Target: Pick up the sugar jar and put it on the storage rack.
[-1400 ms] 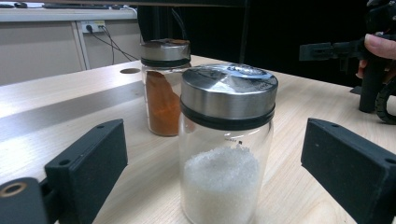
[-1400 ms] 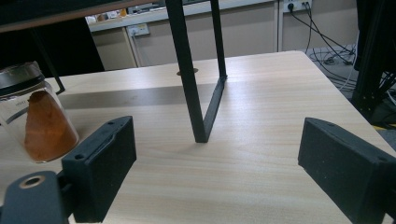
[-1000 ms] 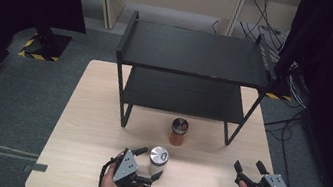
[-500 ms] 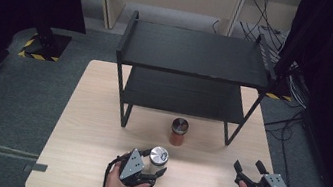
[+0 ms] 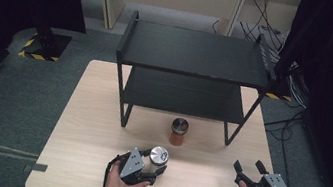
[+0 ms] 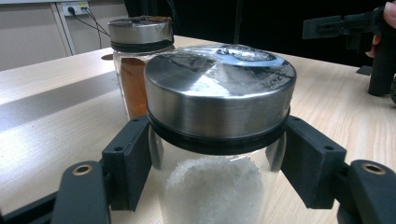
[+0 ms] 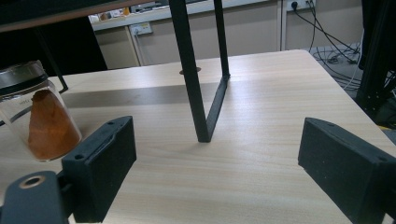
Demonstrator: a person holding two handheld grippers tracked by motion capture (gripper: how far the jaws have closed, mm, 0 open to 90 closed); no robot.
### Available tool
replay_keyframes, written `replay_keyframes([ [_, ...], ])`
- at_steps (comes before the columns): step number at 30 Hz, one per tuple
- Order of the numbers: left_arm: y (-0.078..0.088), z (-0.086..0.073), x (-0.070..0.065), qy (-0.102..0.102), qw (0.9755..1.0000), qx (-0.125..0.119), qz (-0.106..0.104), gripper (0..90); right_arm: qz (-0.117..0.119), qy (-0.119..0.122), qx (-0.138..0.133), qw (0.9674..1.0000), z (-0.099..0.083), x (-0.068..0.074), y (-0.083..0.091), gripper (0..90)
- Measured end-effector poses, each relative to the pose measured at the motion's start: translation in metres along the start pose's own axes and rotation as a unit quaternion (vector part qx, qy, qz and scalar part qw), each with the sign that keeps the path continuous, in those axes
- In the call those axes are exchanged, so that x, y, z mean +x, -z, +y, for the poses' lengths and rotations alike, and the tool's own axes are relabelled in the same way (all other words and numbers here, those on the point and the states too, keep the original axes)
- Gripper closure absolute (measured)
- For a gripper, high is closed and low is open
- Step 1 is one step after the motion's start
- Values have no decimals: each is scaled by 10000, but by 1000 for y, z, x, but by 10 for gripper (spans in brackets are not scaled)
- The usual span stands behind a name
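Note:
A glass jar of white powder [image 5: 158, 155] with a steel lid stands near the table's front edge. My left gripper [image 5: 157, 163] has just been closing on it. In the left gripper view both pads press the jar [image 6: 219, 93] just under its lid, so the left gripper [image 6: 217, 161] is shut on it. A second jar with orange-brown powder [image 5: 178, 132] stands upright a little farther back, also in the left gripper view [image 6: 135, 88] and the right gripper view [image 7: 44, 116]. My right gripper [image 5: 249, 166] rests at the front right, open, nothing between its jaws [image 7: 219, 158].
A black two-tier metal shelf [image 5: 196, 52] stands at the back of the light wooden table [image 5: 90, 112]. One of its front legs [image 7: 191, 79] rises straight ahead of the right gripper. Cables lie on the floor at the back right.
The left gripper's jaws stood open beside the white-powder jar a second ago and have closed around it. Neither hand has shifted. The right gripper is unchanged.

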State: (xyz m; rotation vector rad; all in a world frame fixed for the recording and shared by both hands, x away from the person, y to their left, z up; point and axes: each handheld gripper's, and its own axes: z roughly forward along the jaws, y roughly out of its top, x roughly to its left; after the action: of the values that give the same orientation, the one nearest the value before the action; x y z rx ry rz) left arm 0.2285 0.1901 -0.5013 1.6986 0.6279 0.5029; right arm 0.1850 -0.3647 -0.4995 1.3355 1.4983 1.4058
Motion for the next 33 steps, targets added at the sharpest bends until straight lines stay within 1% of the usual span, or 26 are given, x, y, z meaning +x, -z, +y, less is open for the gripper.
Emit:
replay_keyframes([
  [4,1,0,-2,-32,10000,-11,48,306,0,14,-6,10000,0,0,0,116],
  [10,7,4,-3,-24,9998,-157,115,306,7,2,-7,10000,0,0,0,116],
  [12,12,9,-4,-18,9995,-244,181,306,10,0,-1,10000,0,1,0,116],
  [14,15,10,-6,43,9991,-345,245,306,8,6,12,10000,0,1,-1,116],
  [15,15,10,-6,43,9991,-345,245,306,7,11,13,10000,0,1,-1,116],
  [17,20,15,-7,66,9983,-452,352,306,7,4,6,10000,0,1,-1,116],
  [18,20,15,-7,66,9983,-452,352,306,7,4,6,10000,0,1,-1,116],
  [23,27,24,-11,66,9971,-541,534,306,3,9,0,10000,0,1,-1,116],
  [24,27,24,-11,66,9971,-541,534,306,3,9,0,10000,0,1,-1,116],
  [25,28,27,-13,53,9965,-561,621,306,1,10,-5,10000,0,1,-1,116],
  [26,28,27,-13,53,9965,-561,621,306,1,10,-5,10000,0,1,-1,116],
  [27,30,31,-16,80,9954,-606,736,306,2,2,-5,10000,0,1,-1,116],
  [28,31,32,-18,95,9947,-643,802,306,0,1,-6,10000,0,1,0,116],
  [29,31,32,-18,95,9947,-643,802,306,-1,2,-9,10000,0,1,0,116],
  [33,35,44,-26,153,9909,-766,1093,306,2,-2,4,10000,0,1,-1,116],
])
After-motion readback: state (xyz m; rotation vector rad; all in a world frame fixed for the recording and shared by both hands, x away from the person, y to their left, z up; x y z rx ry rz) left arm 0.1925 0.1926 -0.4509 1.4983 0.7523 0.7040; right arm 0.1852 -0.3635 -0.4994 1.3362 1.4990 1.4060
